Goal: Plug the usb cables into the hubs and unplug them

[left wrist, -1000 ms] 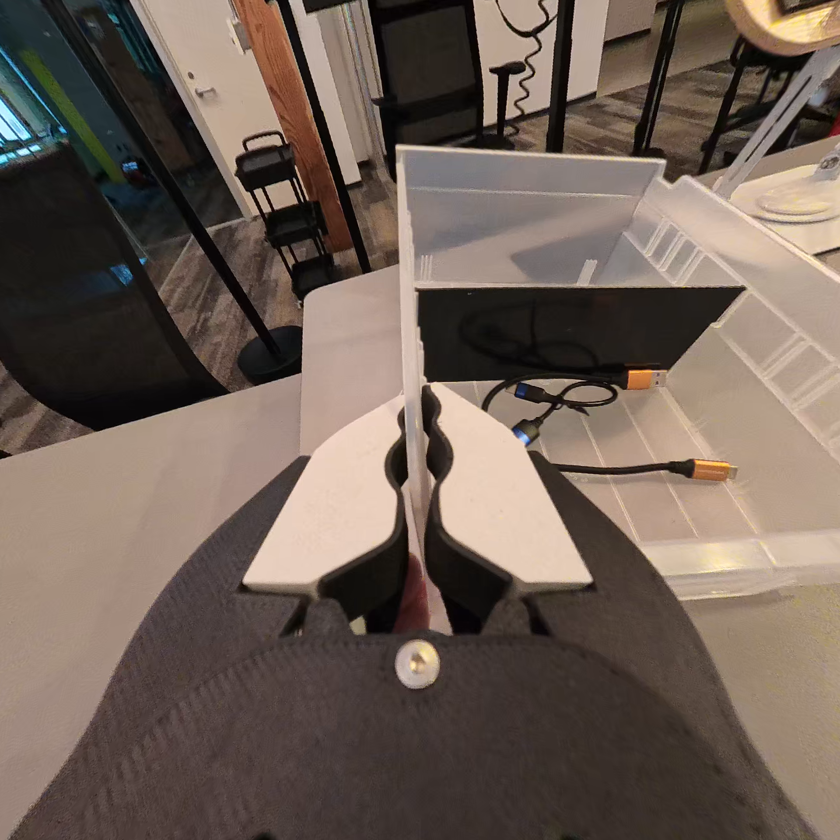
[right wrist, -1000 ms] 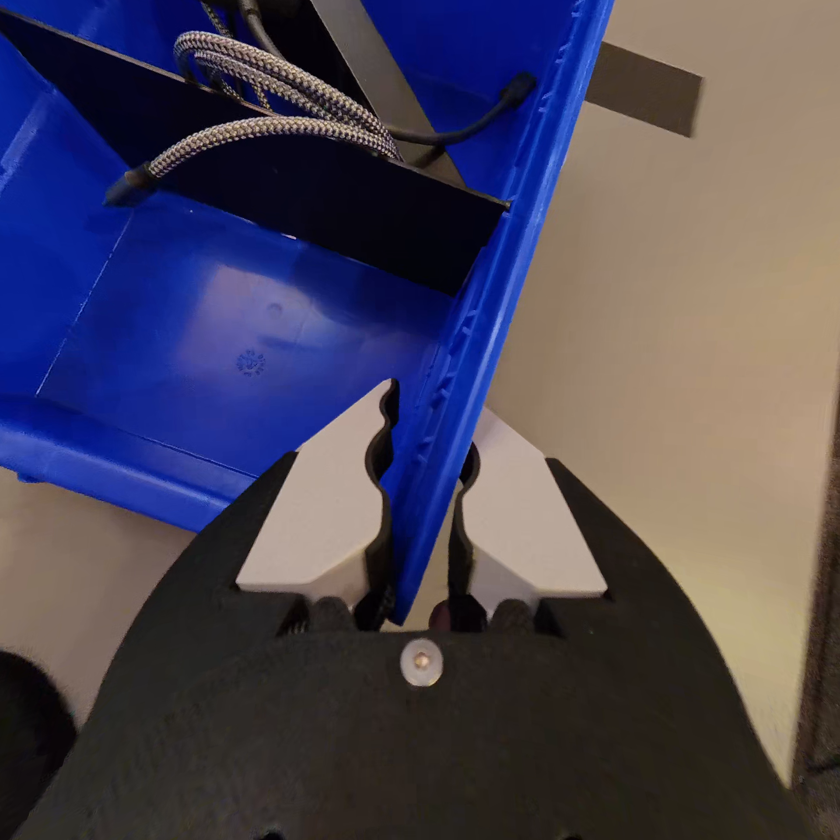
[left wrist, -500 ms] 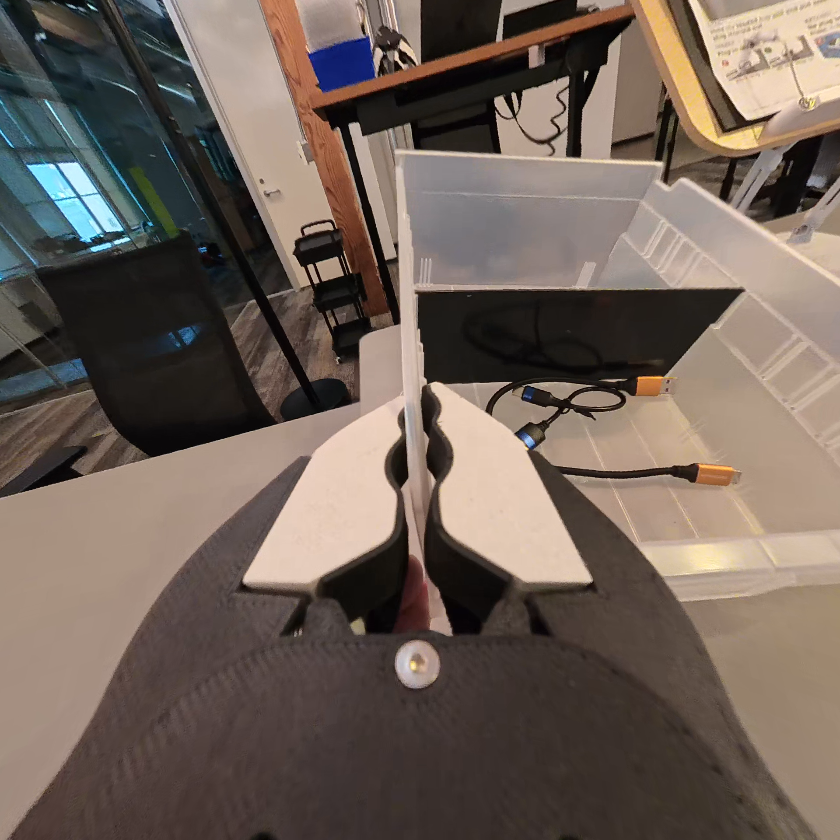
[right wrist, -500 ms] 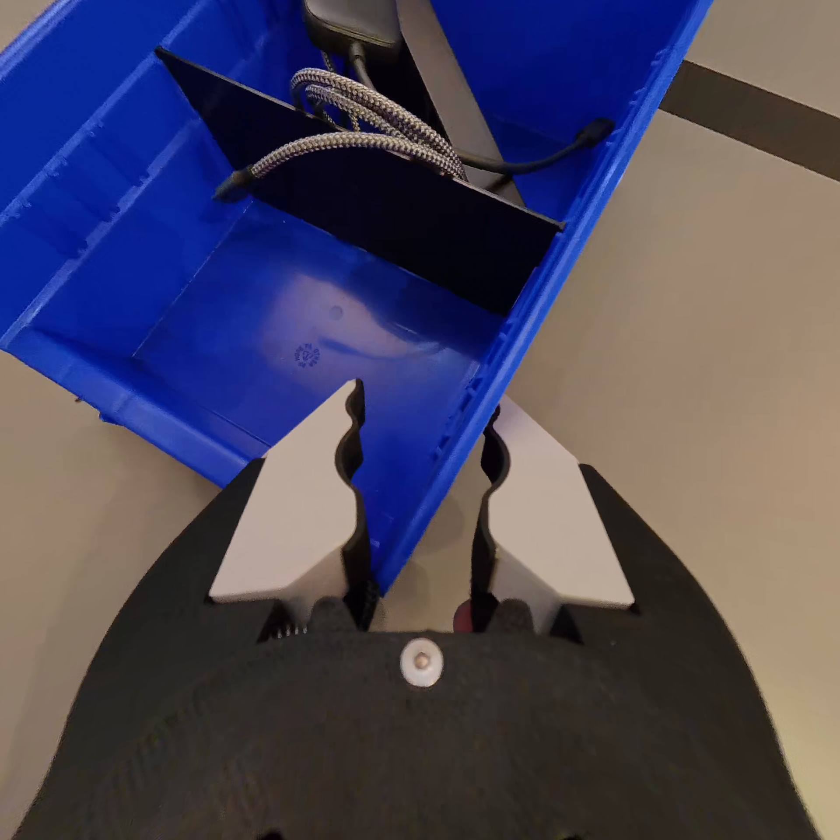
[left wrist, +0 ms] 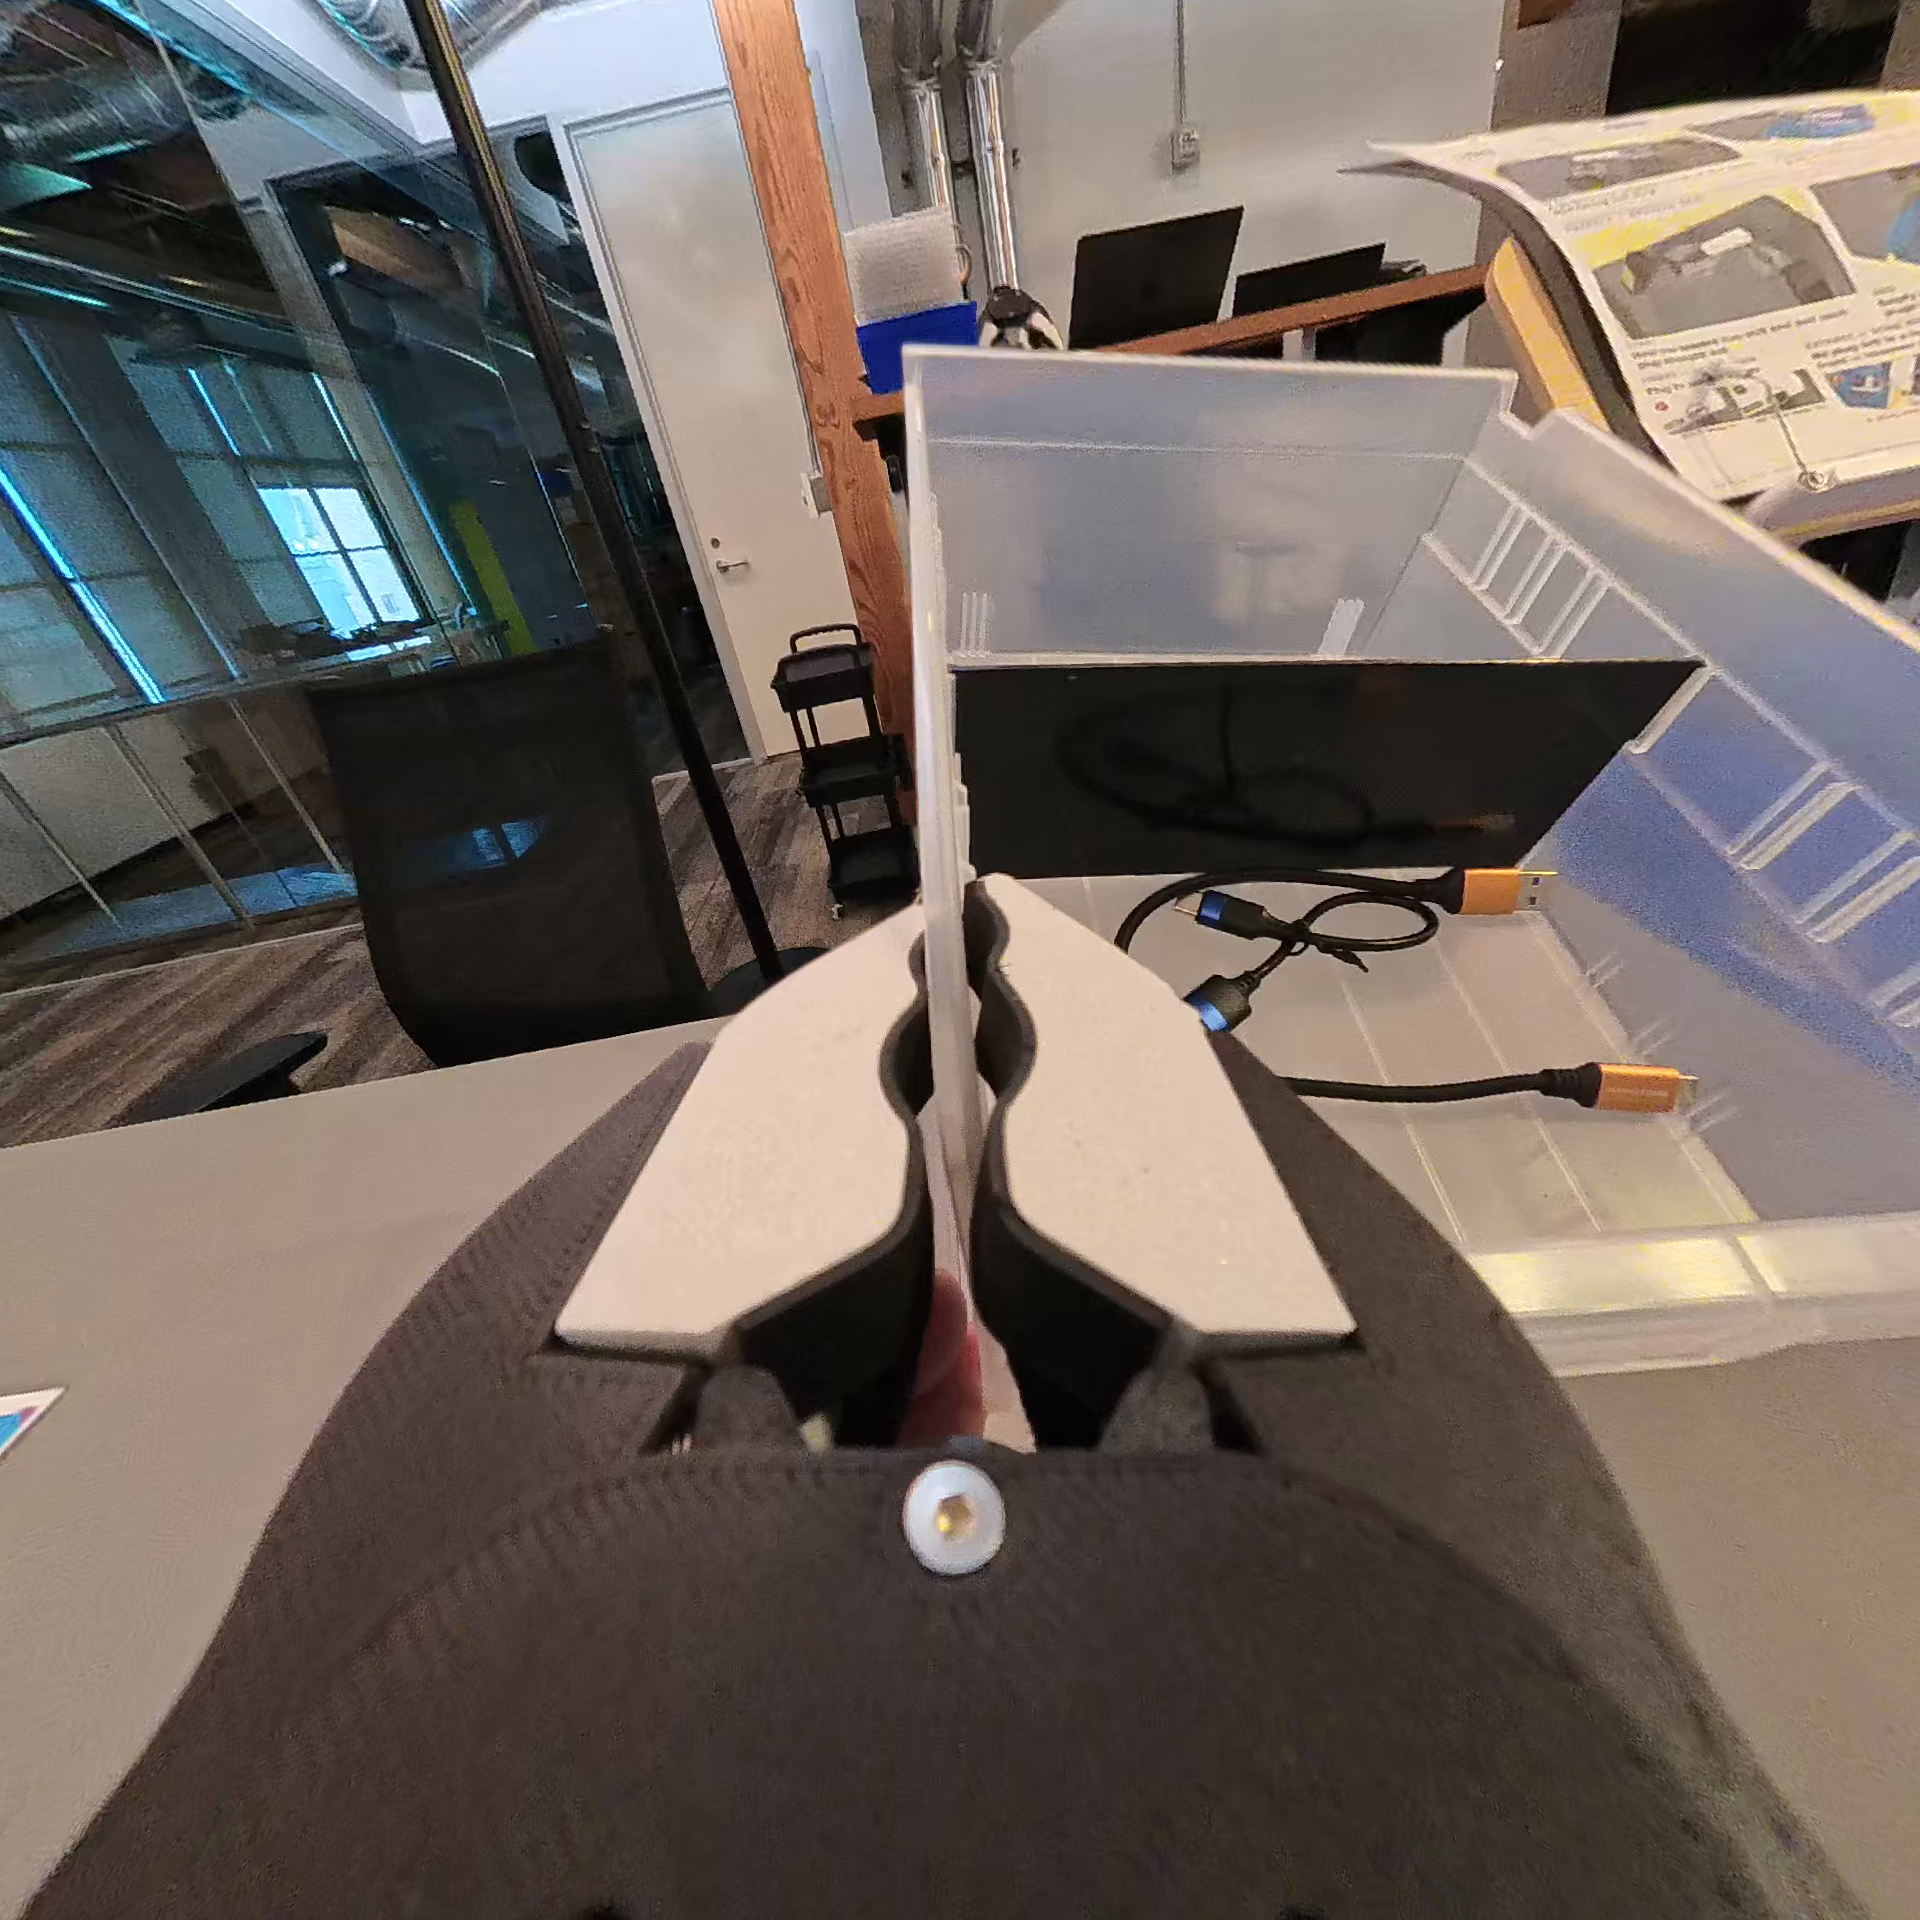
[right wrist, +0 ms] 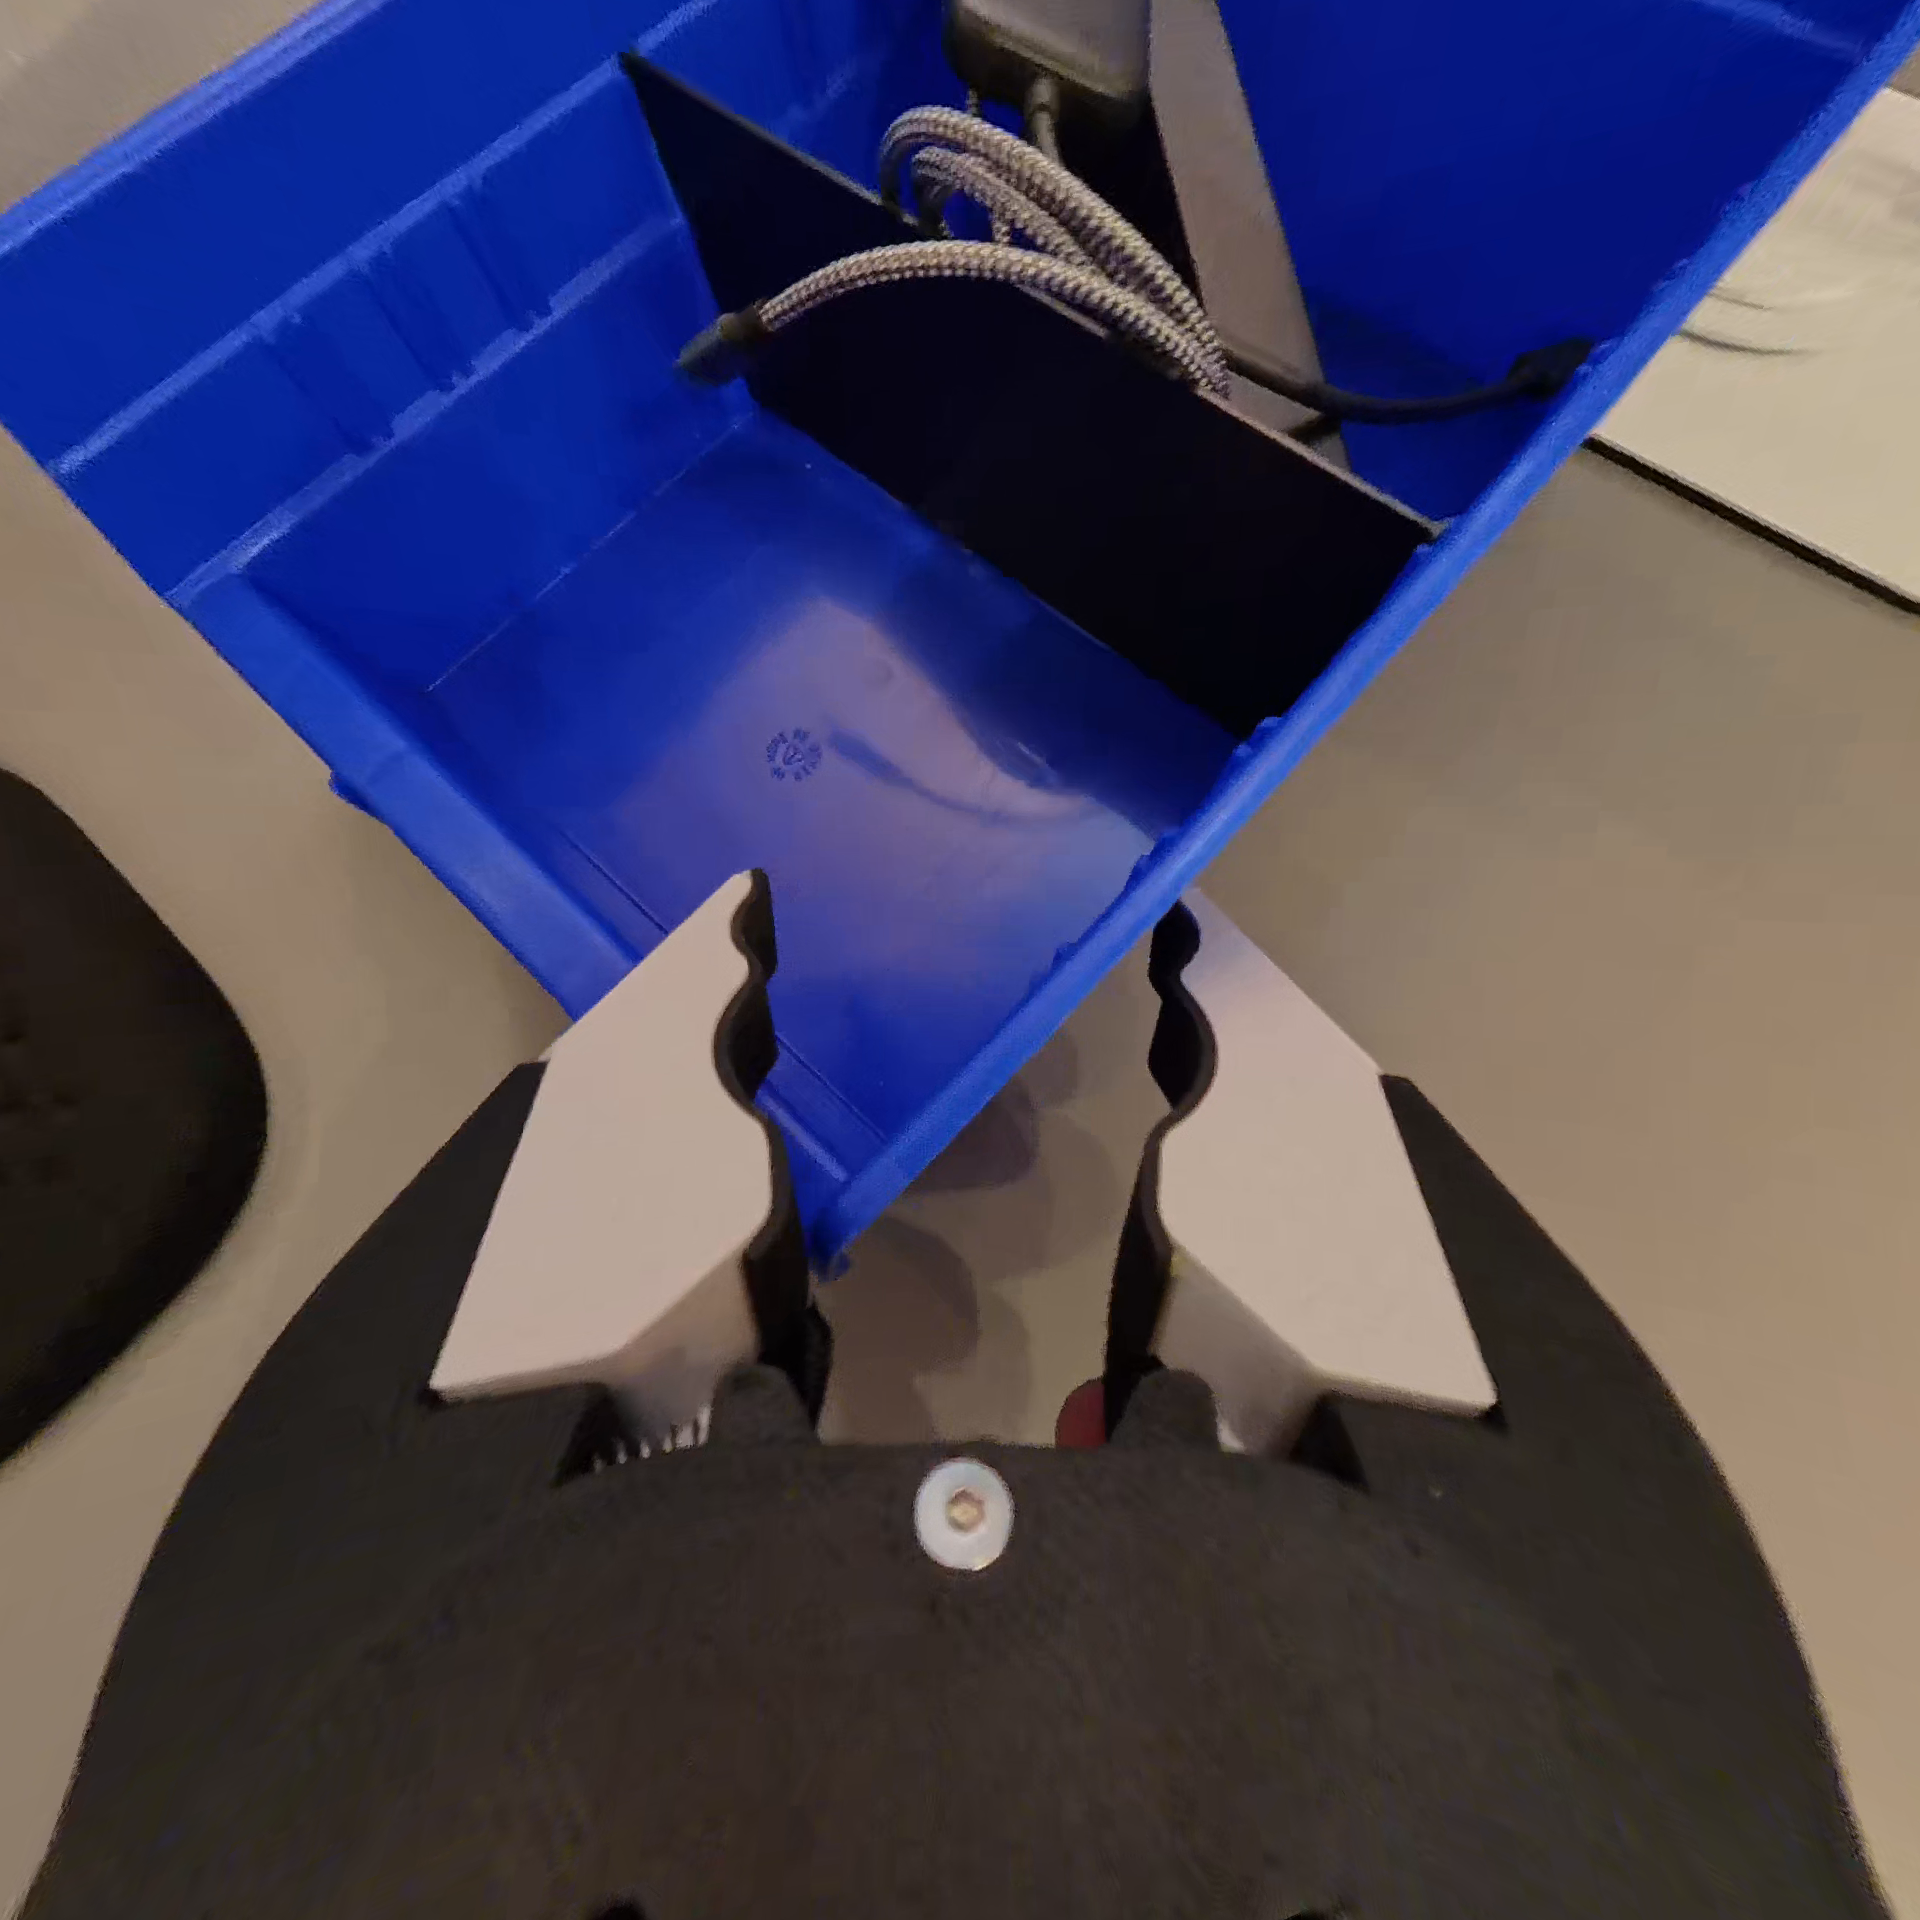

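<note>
We see first the clear bin [left wrist: 1558, 1091] on the grey table [left wrist: 208, 1299], a big translucent box with a black divider [left wrist: 1299, 769] across it. In its near compartment lie the black usb cables [left wrist: 1299, 935] with orange plugs (two small blue-ringed ends are near them). The left gripper [left wrist: 951, 914] is clamped on the left side wall of this bin, the wall standing upright between its two white fingers [left wrist: 790, 1122], and it points forward along the wall.

In the right wrist view we see the blue bin [right wrist: 416, 312], also with a black divider [right wrist: 1091, 499]. Its near compartment holds nothing; behind the divider are grey braided cables [right wrist: 1018, 270] and a dark hub [right wrist: 1039, 52], only partly visible. The right gripper [right wrist: 961, 914] has its jaws spread wide, with the near corner of the blue bin between them, not squeezed.
</note>
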`<state>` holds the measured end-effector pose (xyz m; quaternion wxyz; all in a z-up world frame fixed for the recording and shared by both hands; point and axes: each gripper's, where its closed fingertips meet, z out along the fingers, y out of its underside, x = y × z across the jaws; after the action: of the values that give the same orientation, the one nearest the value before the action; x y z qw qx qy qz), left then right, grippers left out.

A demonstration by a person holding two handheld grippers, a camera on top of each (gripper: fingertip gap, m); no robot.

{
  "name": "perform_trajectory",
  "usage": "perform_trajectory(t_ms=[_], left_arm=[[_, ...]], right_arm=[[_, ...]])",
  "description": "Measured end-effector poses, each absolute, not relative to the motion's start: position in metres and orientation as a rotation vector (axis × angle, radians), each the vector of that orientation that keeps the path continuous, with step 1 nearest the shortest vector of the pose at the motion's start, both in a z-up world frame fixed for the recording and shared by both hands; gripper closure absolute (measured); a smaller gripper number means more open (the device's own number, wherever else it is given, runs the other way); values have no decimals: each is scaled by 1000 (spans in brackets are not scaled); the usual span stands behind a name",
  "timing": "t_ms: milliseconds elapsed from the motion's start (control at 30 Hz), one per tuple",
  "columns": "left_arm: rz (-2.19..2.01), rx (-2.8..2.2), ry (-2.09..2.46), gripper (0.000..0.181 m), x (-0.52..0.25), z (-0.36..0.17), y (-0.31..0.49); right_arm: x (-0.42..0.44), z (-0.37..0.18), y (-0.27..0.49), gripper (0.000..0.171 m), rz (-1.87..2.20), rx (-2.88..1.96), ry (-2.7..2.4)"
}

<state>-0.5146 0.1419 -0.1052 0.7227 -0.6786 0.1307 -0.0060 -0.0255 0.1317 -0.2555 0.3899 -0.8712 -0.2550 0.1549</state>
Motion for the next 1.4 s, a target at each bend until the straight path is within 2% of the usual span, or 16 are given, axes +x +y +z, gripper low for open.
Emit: perform_trajectory(t_ms=[200, 500, 667, 800, 933, 1033, 1167, 1400], left_arm=[[-7, -1455, 228, 181, -538, -89, 124], [-4, -1417, 136, 181, -577, -73, 94], [-11, -1483, 105, 181, -584, -80, 87], [-17, -1512, 121, 181, -579, -90, 86], [-35, -1501, 144, 181, -565, -90, 85], [-69, -1474, 173, 181, -541, -80, 84], [-140, -1440, 262, 179, -481, -58, 90], [-284, -1447, 484, 181, -314, -40, 118]], right_arm=[[-107, -259, 140, 90, 408, -2169, -767], [-200, -263, 168, 93, 502, -2166, -796], [-251, -261, 173, 84, 613, -2154, -808], [-265, -249, 171, 68, 689, -2130, -816], [-243, -218, 166, 64, 718, -2055, -790], [-213, -179, 148, 64, 795, -1931, -818], [-168, -132, 105, 55, 912, -1796, -858], [-109, -106, 17, 48, 968, -1693, -758]])
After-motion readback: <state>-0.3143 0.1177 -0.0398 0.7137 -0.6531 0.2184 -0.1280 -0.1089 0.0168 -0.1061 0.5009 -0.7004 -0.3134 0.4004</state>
